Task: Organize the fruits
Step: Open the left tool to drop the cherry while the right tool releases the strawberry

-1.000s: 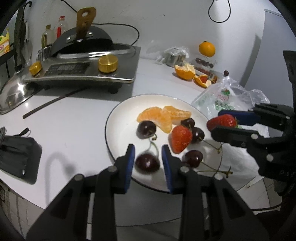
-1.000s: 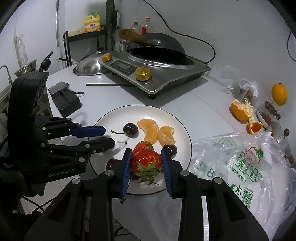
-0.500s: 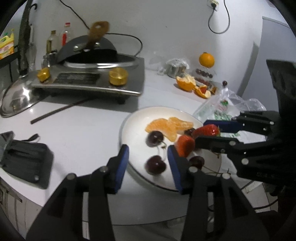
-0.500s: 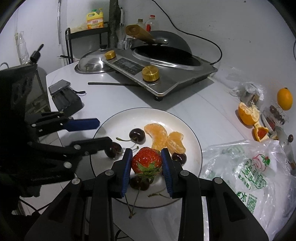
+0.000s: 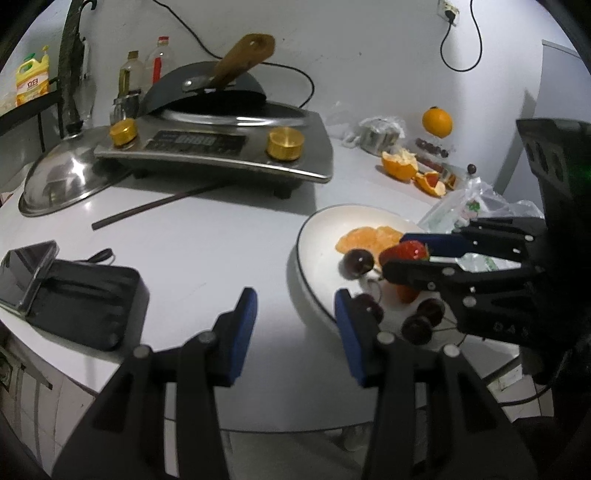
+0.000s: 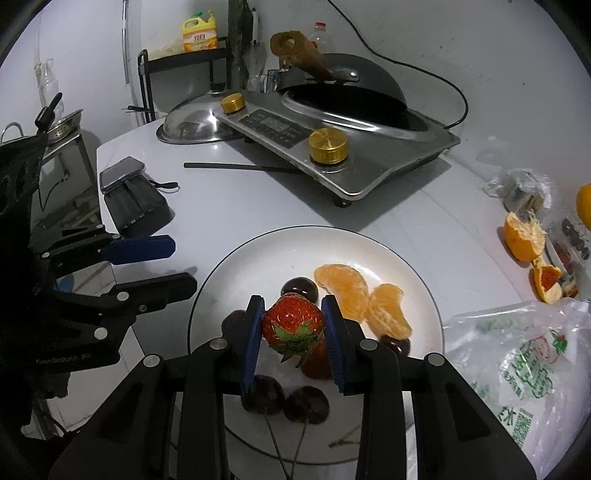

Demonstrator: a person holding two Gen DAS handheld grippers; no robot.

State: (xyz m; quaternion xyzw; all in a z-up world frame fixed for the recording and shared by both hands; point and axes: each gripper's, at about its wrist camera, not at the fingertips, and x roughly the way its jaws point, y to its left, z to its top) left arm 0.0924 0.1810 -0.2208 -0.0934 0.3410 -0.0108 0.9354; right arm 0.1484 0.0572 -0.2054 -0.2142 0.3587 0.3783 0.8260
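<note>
My right fingers (image 6: 293, 325) clamped strawberry (image 6: 293, 321) above plate (image 6: 406, 254) (cherries, orange segments below); left fingers (image 5: 295, 321) spread apart, held nothing.

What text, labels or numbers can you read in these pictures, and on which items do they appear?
"水": green print on plastic bag; other characters unreadable.
"DAS": partial lettering on right tongs.
Yellow bottle label: too blurred.
Cooker panel: too small.
</note>
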